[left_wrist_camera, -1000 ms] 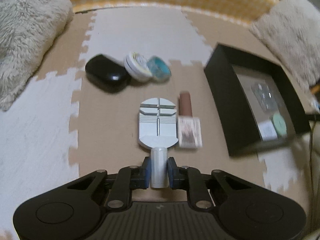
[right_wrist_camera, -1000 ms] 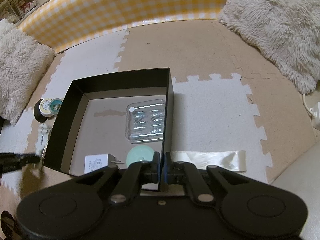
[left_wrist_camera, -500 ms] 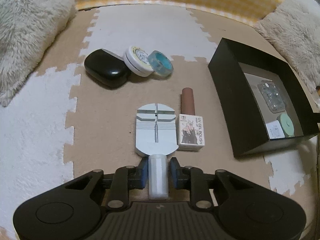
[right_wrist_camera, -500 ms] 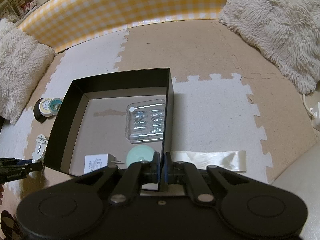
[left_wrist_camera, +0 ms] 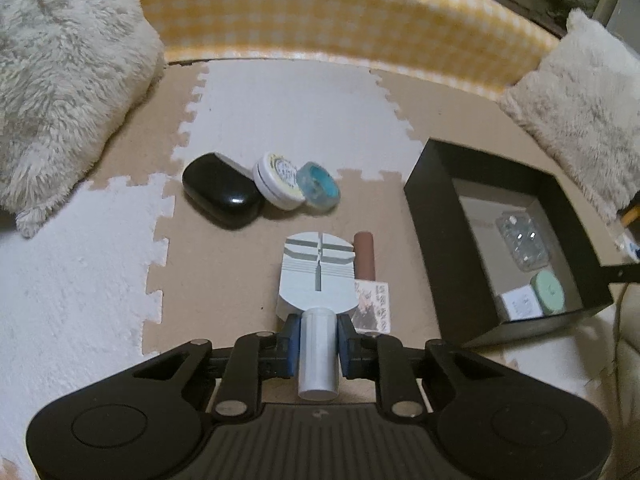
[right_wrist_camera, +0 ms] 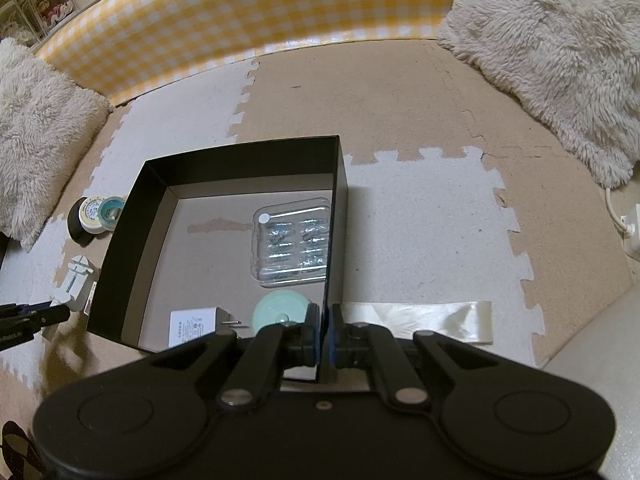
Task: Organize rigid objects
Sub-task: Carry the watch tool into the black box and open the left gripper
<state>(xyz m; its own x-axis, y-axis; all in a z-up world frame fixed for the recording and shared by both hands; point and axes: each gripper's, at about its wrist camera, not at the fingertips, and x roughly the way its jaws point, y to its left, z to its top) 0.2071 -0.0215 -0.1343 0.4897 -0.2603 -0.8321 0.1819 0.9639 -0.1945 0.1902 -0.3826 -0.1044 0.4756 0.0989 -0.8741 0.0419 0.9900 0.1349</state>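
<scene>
My left gripper (left_wrist_camera: 319, 340) is shut on the white cylindrical handle of a pale grey tool (left_wrist_camera: 318, 278) that sits on the mat; the tool also shows in the right wrist view (right_wrist_camera: 76, 276). A gel polish bottle (left_wrist_camera: 368, 280) lies right beside it. A black case (left_wrist_camera: 220, 190), a white round tin (left_wrist_camera: 278, 176) and a teal jar (left_wrist_camera: 318, 186) lie further back. My right gripper (right_wrist_camera: 325, 330) is shut on the near right wall of the black box (right_wrist_camera: 338, 216), seen at the right in the left wrist view (left_wrist_camera: 434, 240). The box holds a clear blister pack (right_wrist_camera: 292, 236), a mint disc (right_wrist_camera: 280, 312) and a white adapter (right_wrist_camera: 192, 326).
Fluffy cushions lie at the left (left_wrist_camera: 60, 80) and right (right_wrist_camera: 552, 48). A yellow checked barrier (left_wrist_camera: 332, 12) runs along the back. A clear plastic strip (right_wrist_camera: 420, 322) lies right of the box. A white cable and plug (right_wrist_camera: 624, 220) are at the far right.
My left gripper has closed again on the tool's handle after loosening half a second ago, and the view has tilted up. The right gripper and box have not moved.
</scene>
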